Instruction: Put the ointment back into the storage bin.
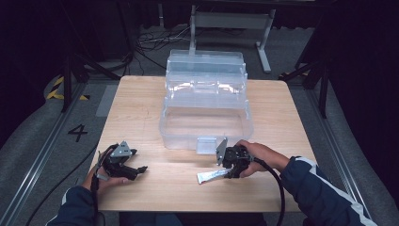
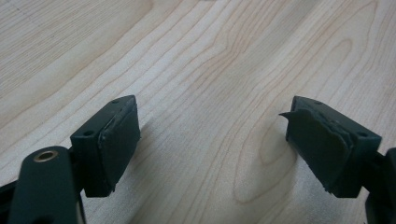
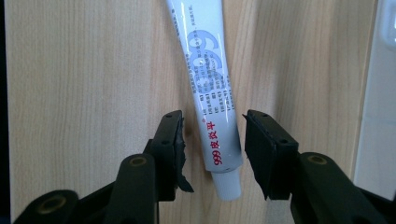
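In the high view the tube (image 1: 211, 176) lay low and centre on the desk (image 1: 141, 113), just before the clear box (image 1: 205, 117), half hidden under the right tongs (image 1: 229, 173). The right gripper view showed its red "999" print and its cap end between pads standing just clear of it, not gripping; the smaller print was unreadable. The left tongs (image 2: 212, 140) gaped wide over bare wood at lower left, holding nothing.
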{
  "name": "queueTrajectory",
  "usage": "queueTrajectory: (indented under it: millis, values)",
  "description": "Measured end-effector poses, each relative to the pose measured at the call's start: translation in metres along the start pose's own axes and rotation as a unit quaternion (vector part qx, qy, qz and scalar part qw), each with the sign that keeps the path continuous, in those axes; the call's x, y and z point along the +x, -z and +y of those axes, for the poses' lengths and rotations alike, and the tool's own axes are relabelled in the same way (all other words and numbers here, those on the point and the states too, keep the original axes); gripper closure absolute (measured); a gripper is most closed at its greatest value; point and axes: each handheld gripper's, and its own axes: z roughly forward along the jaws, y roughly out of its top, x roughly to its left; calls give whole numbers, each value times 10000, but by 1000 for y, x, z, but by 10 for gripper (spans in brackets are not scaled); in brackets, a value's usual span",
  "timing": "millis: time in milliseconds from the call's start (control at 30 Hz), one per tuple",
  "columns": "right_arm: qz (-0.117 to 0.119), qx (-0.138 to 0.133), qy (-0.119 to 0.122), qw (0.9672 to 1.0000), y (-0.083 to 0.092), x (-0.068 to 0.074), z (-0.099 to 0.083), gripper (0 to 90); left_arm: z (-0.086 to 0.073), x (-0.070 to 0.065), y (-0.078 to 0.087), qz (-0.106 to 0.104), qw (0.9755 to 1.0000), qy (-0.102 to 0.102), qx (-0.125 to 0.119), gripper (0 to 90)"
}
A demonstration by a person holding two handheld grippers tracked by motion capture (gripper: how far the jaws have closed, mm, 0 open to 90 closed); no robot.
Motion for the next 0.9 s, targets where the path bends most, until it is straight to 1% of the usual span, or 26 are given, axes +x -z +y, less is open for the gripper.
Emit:
queueTrajectory:
  millis: [300,433,467,533,633,667,800,833,900]
  values:
    - [53,215,114,9997,-6,-1,5,586,0,0,0,-5,10000,19,-4,179]
    - [74,232,128,9996,-7,-2,6,595,0,0,0,-11,10000,18,2,179]
    - [79,266,99,9996,-8,-2,7,597,0,0,0,-8,10000,24,-3,180]
    - [84,327,167,9993,-10,-2,8,605,0,0,0,-12,10000,19,2,180]
    - [86,345,161,9992,-11,-2,9,608,0,0,0,-13,10000,23,4,180]
    - [80,298,149,9994,-12,-1,9,617,0,0,0,-10,10000,23,-3,180]
    - [82,333,193,9992,-12,-1,11,639,0,0,0,-16,10000,22,3,180]
    - [75,356,189,9992,-12,-1,11,663,0,0,0,-11,10000,22,-2,180]
    - [76,395,204,9990,-12,0,11,677,0,0,0,-12,10000,23,-2,180]
